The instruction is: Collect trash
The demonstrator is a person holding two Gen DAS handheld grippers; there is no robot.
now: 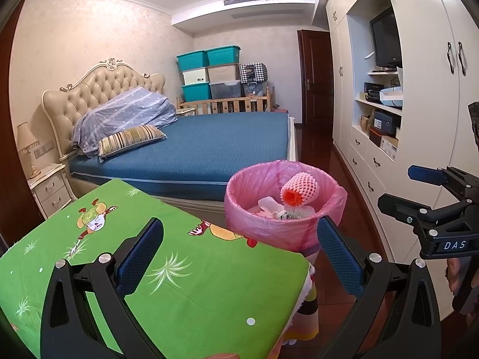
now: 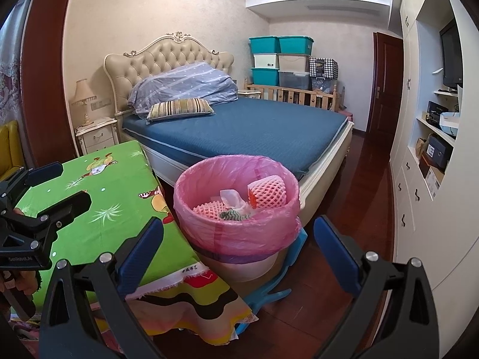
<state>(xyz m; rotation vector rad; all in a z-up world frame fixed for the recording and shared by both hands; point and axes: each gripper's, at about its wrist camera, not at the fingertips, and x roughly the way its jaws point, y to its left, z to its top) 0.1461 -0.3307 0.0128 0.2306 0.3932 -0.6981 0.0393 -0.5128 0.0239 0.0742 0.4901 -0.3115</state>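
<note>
Beside the table's far right corner stands the bin (image 2: pixel 239 209), pink-lined, foam nets already inside. My right gripper (image 2: pixel 238 257) faces it squarely and sits nearer; my left gripper (image 1: pixel 239 257) hovers over the green cloth (image 1: pixel 179 269). Both gape wide, empty.

Left gripper (image 1: pixel 239 254) spread wide, empty, above green cartoon tablecloth (image 1: pixel 185 275); pink-lined bin (image 1: pixel 284 227) at frame centre holds foam fruit net (image 1: pixel 299 190); right gripper (image 1: pixel 419 191) at right edge.
</note>
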